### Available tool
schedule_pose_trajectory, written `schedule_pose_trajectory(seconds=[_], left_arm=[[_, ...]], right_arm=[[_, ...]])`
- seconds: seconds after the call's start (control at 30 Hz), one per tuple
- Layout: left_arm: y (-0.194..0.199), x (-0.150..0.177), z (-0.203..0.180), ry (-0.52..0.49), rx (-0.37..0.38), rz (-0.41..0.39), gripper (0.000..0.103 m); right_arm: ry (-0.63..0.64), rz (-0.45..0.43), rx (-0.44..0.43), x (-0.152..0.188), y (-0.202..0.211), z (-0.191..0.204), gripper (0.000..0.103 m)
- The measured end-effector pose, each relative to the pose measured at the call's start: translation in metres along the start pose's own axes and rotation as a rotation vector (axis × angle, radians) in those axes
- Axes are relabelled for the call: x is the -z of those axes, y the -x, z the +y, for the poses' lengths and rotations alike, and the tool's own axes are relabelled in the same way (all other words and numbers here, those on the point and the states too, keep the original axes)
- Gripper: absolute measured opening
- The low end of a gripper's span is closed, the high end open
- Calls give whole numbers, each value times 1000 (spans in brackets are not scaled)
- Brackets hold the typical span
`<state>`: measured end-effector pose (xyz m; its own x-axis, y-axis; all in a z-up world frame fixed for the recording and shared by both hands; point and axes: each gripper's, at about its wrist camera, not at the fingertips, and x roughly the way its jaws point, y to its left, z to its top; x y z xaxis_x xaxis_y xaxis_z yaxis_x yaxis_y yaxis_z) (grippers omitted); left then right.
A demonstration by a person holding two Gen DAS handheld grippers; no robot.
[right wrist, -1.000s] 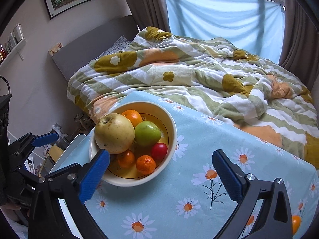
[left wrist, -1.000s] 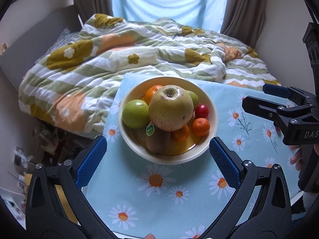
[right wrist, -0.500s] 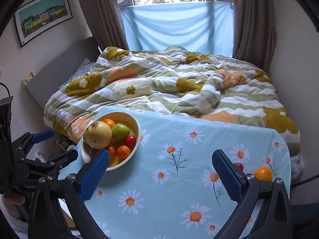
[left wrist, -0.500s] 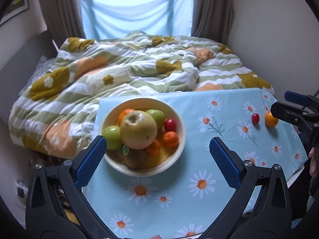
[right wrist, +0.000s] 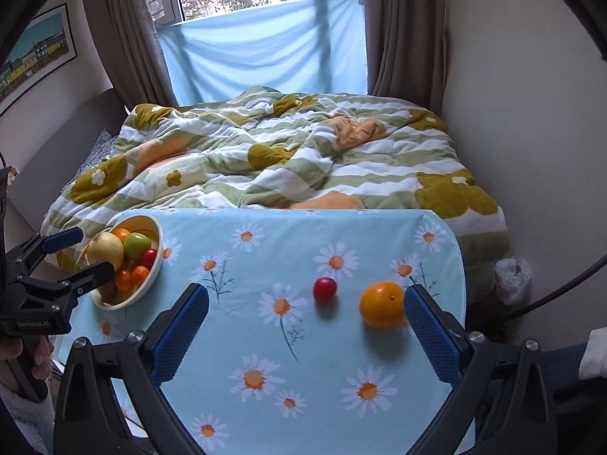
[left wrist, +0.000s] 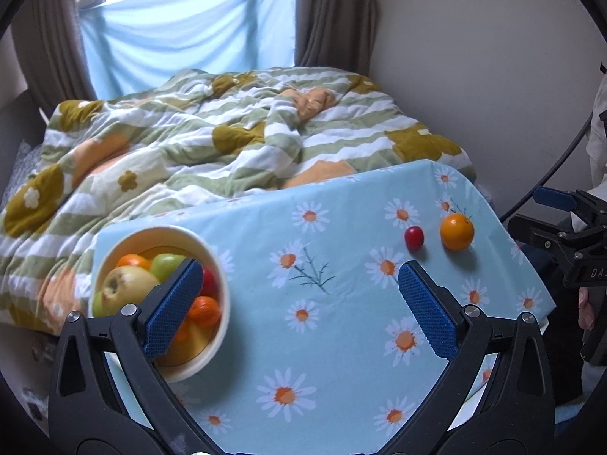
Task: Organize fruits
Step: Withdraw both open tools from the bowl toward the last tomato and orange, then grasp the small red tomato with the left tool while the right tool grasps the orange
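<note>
A cream bowl (left wrist: pixel 224 295) (right wrist: pixel 151 284) full of fruit stands at the table's left end, holding a large yellow pear (left wrist: pixel 125 290) (right wrist: pixel 105 251), green apples, small oranges and a red fruit. An orange (left wrist: pixel 456 231) (right wrist: pixel 382 304) and a small red fruit (left wrist: pixel 414 237) (right wrist: pixel 324 290) lie loose near the right end. My left gripper (left wrist: pixel 299 303) is open and empty above the table, its left finger in front of the bowl. My right gripper (right wrist: pixel 306 331) is open and empty, the orange just inside its right finger.
The table has a light blue daisy tablecloth (left wrist: pixel 322 341) (right wrist: pixel 265 250). A bed with a striped floral duvet (left wrist: pixel 189 144) (right wrist: pixel 284 159) lies right behind it. A wall stands to the right. A white bag (right wrist: pixel 512 273) sits on the floor by the right corner.
Both grippers have swung right and pulled back from the bowl. The loose orange and red fruit now sit nearer in both views. Both grippers stay open.
</note>
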<state>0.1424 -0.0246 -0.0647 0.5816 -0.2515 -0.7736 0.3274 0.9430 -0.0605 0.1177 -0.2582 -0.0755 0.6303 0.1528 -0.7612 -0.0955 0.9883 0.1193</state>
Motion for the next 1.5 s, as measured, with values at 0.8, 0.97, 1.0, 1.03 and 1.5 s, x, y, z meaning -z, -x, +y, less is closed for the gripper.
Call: schedule_pose_trajectory(seconds=[0.8, 0.97, 1.0, 1.03, 1.5], left_arm=[[-177, -9, -125, -134, 114, 267, 82], [-195, -5, -135, -141, 132, 300, 71], [-197, -5, -137, -145, 137, 300, 70], [-199, -5, -140, -149, 142, 299, 70], [-201, -6, -141, -192, 107, 290, 37]], right_arm=[[189, 167, -68, 49, -98, -96, 102], [225, 181, -90, 54, -107, -95, 102], [227, 185, -99, 55, -109, -95, 101], [228, 189, -104, 55, -110, -95, 100], [266, 206, -138, 52, -127, -85, 86]])
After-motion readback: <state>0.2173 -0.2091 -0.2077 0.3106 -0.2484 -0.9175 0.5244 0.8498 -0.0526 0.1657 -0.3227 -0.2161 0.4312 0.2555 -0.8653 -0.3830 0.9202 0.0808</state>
